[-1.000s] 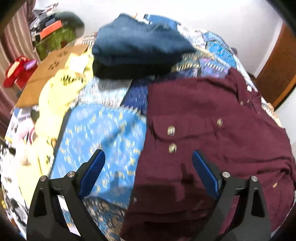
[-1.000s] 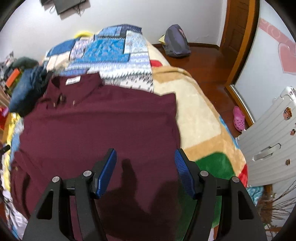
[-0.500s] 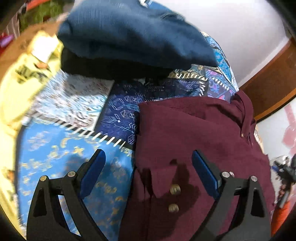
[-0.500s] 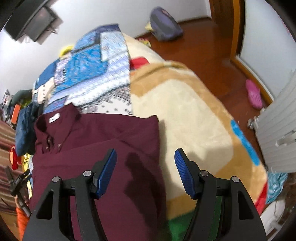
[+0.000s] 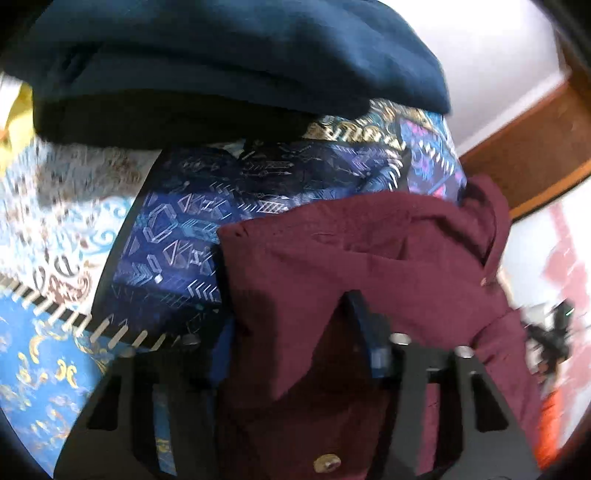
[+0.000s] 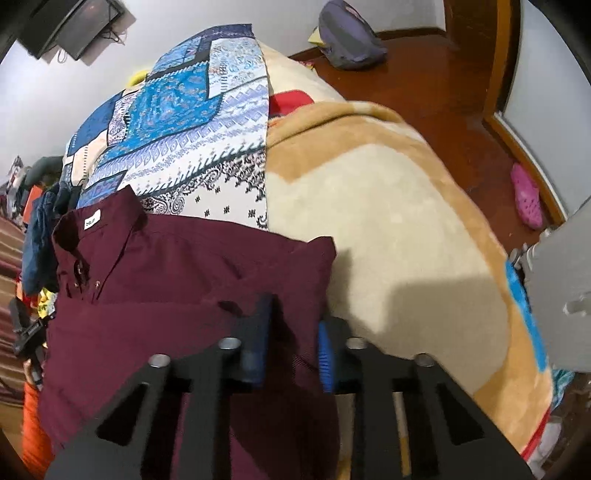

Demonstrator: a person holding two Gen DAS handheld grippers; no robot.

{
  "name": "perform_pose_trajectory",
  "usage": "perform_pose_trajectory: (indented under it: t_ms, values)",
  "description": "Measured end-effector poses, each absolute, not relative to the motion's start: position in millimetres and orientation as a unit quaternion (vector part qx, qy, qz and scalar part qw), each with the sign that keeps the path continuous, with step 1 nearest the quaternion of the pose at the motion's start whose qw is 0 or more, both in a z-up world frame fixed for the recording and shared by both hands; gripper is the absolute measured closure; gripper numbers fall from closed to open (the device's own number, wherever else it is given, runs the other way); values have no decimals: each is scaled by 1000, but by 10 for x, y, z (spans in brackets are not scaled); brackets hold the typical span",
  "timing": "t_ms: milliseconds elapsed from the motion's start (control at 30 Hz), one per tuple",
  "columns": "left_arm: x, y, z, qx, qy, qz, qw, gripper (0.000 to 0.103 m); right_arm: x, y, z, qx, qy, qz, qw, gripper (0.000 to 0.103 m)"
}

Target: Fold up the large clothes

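Observation:
A maroon button shirt (image 5: 351,266) lies on the bed, collar away from me; it also shows in the right wrist view (image 6: 177,280). My left gripper (image 5: 295,343) has closed on the shirt's left shoulder edge, with the cloth bunched between the blue pads. My right gripper (image 6: 291,339) has closed on the shirt's right shoulder edge, with cloth between its pads. The collar with a white label (image 6: 92,219) sits at the left in the right wrist view.
A pile of folded dark blue and black clothes (image 5: 221,62) sits just beyond the left shoulder. A blue patterned bedsheet (image 5: 177,236) and a beige blanket (image 6: 388,206) cover the bed. The wooden floor holds a grey backpack (image 6: 347,33) and a pink shoe (image 6: 526,195).
Both grippers moved forward to the shirt's shoulders and went from wide open to closed on the cloth.

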State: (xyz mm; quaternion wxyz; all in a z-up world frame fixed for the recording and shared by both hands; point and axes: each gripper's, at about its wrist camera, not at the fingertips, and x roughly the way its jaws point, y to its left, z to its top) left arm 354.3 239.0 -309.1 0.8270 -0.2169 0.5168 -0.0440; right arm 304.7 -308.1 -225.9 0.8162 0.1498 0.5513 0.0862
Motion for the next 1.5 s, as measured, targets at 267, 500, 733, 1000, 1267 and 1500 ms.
perform_pose_trajectory:
  t_ms: [267, 500, 733, 1000, 1267, 1500]
  values:
    - [3511, 1999, -2515, -97, 501, 41, 859, 89, 3064, -2914, -1669, 98, 483, 103, 864, 99]
    - [3394, 1872, -1669, -56, 415, 38, 907, 91, 3350, -2675, -1158, 49, 434, 114, 892, 100]
    - [3577, 1780, -1504, -12, 394, 59, 917, 91, 3791, -2369, -1200, 9, 436, 95, 895, 100]
    - [3692, 2085, -1947, -57, 454, 91, 884, 79, 3828, -2399, -1443, -1, 467, 57, 882, 98]
    - [3324, 2066, -1741, -43, 441, 92, 892, 50, 3368, -2368, -1208, -41, 482, 77, 872, 78]
    - [2813, 1997, -1617, -38, 449, 73, 890, 33, 2708, -2368, -908, -41, 445, 103, 889, 40]
